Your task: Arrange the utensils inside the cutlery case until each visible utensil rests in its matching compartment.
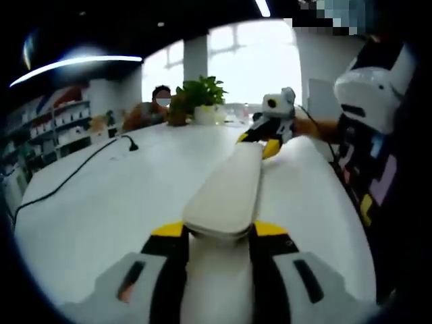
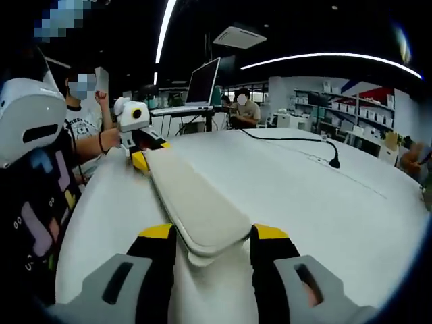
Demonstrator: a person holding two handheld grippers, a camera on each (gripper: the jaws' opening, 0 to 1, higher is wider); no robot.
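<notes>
Cream long flat plastic cutlery case [image 1: 226, 192] spans between grippers above white table [image 1: 101, 202], long axis running gripper to gripper; left gripper [image 1: 219, 233] clamps one end, right gripper [image 2: 210, 236] other.

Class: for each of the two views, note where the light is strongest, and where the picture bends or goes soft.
Left gripper view: the window behind the plant is blown out white, and the ceiling light bows into an arc. Right gripper view: the room is darker, ceiling strips curve, and the table edge bends; far shelves look soft.
</notes>
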